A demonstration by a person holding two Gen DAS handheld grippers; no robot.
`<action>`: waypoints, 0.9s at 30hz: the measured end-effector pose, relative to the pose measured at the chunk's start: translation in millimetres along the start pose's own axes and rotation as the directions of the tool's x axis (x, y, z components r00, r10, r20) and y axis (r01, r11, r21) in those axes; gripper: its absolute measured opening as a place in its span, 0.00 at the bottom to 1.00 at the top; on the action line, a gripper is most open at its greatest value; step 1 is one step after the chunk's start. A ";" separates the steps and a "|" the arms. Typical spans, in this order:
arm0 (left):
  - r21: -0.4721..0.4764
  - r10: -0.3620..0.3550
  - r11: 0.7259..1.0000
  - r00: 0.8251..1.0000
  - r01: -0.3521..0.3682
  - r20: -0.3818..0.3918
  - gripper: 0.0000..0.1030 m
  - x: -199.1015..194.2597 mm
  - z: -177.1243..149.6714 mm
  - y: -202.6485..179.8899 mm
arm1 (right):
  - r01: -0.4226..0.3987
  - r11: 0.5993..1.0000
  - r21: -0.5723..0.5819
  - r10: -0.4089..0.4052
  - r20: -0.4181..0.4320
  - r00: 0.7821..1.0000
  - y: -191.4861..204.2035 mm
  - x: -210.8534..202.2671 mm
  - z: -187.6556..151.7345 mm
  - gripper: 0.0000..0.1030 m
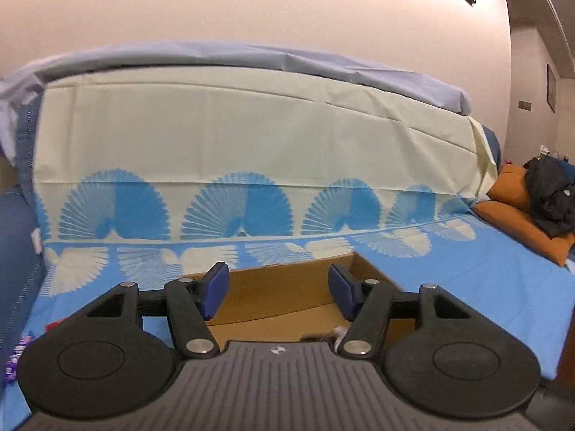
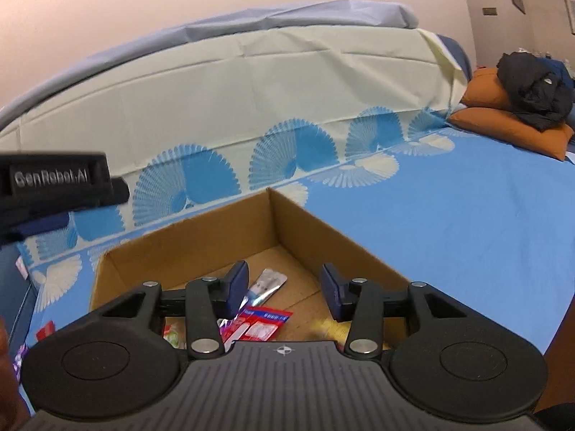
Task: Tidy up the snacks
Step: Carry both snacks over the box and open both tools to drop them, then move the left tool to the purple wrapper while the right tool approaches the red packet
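Note:
An open cardboard box (image 2: pixel 215 230) stands on the blue patterned bed sheet; it also shows in the left wrist view (image 1: pixel 287 287). Inside lie a silver packet (image 2: pixel 267 285), a red and white packet (image 2: pixel 264 325), a yellow packet (image 2: pixel 330 328) and a green and red one (image 2: pixel 171 334). My right gripper (image 2: pixel 284 289) is open and empty, above the box's near part. My left gripper (image 1: pixel 278 289) is open and empty, above the box; its body shows in the right wrist view (image 2: pixel 54 179) at the left. Loose snacks lie on the sheet left of the box: a red one (image 2: pixel 46 329) and a purple one (image 1: pixel 18 357).
A cream and blue cloth covers the upright backrest (image 1: pixel 233 125) behind the box. An orange pillow (image 2: pixel 503 122) with dark clothes (image 2: pixel 532 86) lies at the far right. The bed's right edge (image 2: pixel 560 316) is near. A dark blue cushion (image 1: pixel 14 251) stands at the left.

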State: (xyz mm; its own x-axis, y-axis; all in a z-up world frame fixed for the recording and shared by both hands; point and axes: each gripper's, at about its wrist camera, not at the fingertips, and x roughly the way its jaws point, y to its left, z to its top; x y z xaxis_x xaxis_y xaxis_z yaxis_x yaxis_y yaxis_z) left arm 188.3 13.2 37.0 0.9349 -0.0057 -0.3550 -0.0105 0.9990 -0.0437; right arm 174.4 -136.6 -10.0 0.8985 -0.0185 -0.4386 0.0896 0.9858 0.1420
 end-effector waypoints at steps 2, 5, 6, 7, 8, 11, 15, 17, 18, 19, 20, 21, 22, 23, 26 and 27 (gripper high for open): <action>0.008 0.017 1.000 1.000 -0.017 0.000 0.61 -10.7 -13.4 15.5 | -0.009 1.000 -0.012 0.009 -0.010 1.000 3.6 -0.4 -3.5 0.46; -0.004 0.058 0.998 0.998 -0.058 -0.040 0.48 -30.5 -39.5 52.6 | -0.025 0.999 -0.036 0.024 -0.017 1.000 12.4 -2.5 -6.0 0.49; -0.014 0.064 0.998 0.996 -0.065 -0.061 0.43 -34.8 -47.5 65.0 | -0.031 0.999 -0.043 0.031 -0.017 0.999 15.4 -3.6 -6.8 0.49; -0.025 0.080 0.996 0.992 -0.083 -0.094 0.32 -38.6 -57.0 79.6 | -0.038 0.998 -0.053 0.037 -0.016 0.999 19.4 -5.4 -8.2 0.50; -0.034 0.105 0.993 0.987 -0.110 -0.126 0.23 -41.7 -67.0 94.2 | -0.047 0.997 -0.063 0.046 -0.020 0.999 23.9 -6.3 -9.5 0.50; -0.044 0.190 0.979 0.963 -0.201 -0.190 0.17 -48.1 -91.9 132.0 | -0.082 0.993 -0.090 0.080 -0.025 0.996 38.1 -9.6 -14.3 0.50; -0.033 0.332 0.936 0.911 -0.350 -0.245 0.18 -44.3 -114.8 186.0 | -0.147 0.979 -0.140 0.143 -0.034 0.989 62.0 -15.5 -23.2 0.50; -0.019 0.399 0.908 0.880 -0.418 -0.257 0.19 -33.5 -116.3 209.0 | -0.177 0.971 -0.161 0.173 -0.042 0.984 73.3 -17.1 -26.9 0.50; -0.004 0.433 0.894 0.864 -0.449 -0.259 0.19 -25.7 -117.0 220.9 | -0.192 0.967 -0.170 0.187 -0.045 0.981 78.8 -17.7 -28.8 0.50; 0.027 0.470 0.877 0.844 -0.480 -0.257 0.22 -15.0 -116.5 230.1 | -0.204 0.963 -0.177 0.198 -0.048 0.979 82.8 -18.4 -30.2 0.50; 0.066 0.508 0.858 0.823 -0.510 -0.255 0.28 -2.5 -116.1 238.5 | -0.215 0.959 -0.185 0.209 -0.051 0.976 87.3 -18.6 -31.3 0.50; 0.091 0.532 0.845 0.808 -0.527 -0.253 0.30 6.6 -116.0 245.8 | -0.226 0.955 -0.193 0.220 -0.055 0.974 91.5 -18.9 -32.3 0.50; 0.110 0.548 0.835 0.797 -0.539 -0.253 0.34 17.2 -116.0 252.6 | -0.236 0.951 -0.200 0.229 -0.059 0.972 94.7 -18.8 -33.2 0.50; 0.133 0.566 0.823 0.783 -0.552 -0.256 0.42 28.8 -117.1 259.3 | -0.245 0.947 -0.206 0.238 -0.063 0.969 97.8 -19.0 -34.1 0.50; 0.233 0.612 0.790 0.740 -0.567 -0.277 0.49 64.8 -125.8 270.1 | -0.269 0.936 -0.227 0.261 -0.066 0.963 104.5 -19.3 -35.9 0.50; 0.270 0.616 0.787 0.731 -0.555 -0.294 0.52 76.1 -130.3 270.3 | -0.273 0.933 -0.233 0.265 -0.066 0.962 105.7 -19.2 -36.2 0.50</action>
State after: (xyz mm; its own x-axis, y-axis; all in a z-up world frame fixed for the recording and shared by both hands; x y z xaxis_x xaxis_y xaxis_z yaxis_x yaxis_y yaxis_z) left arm 210.3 277.0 -123.5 0.5723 0.5979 -0.5613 -0.4309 0.8016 0.4145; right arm 151.0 -26.0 -18.8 0.8597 0.2546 -0.4428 -0.2620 0.9640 0.0454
